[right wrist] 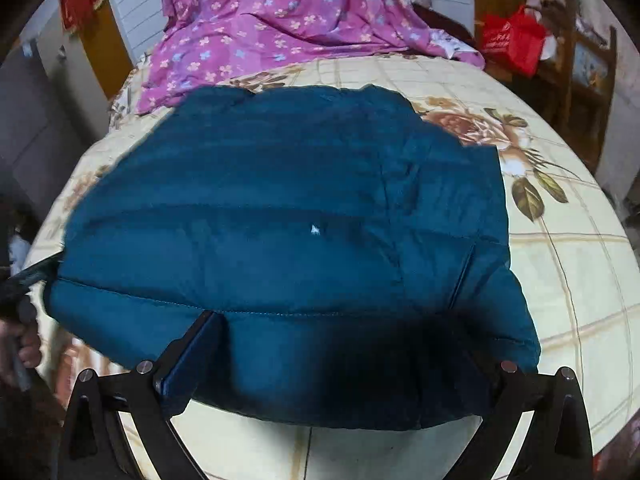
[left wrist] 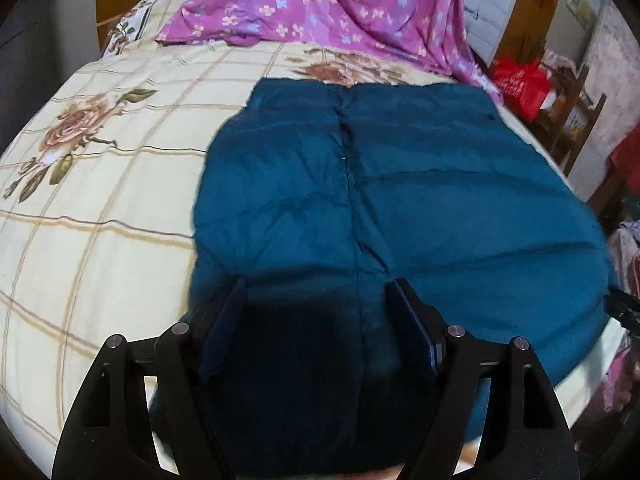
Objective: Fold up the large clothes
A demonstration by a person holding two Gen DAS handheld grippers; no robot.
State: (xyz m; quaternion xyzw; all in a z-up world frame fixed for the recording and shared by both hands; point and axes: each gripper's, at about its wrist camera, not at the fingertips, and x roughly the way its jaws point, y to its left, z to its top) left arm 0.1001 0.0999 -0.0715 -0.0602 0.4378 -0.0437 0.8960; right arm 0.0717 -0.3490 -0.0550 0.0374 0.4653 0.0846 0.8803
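Floral checked bedsheet [left wrist: 120,208], purple flowered cloth [left wrist: 320,4], red bag [right wrist: 512,40]

Left claw [left wrist: 316,312] and right claw [right wrist: 340,344] both angle steeply downward, jaws spread wide

One blue padded jacket [left wrist: 400,200] — spread flat. One bed [left wrist: 100,200] under a cream checked cover with printed roses. One purple flowered sheet [left wrist: 320,8], heaped at the far end. One red bag [left wrist: 520,84] beside the bed. Two tongs — left tongs [left wrist: 320,312], right tongs [right wrist: 340,344]. One person's hand [right wrist: 24,344].
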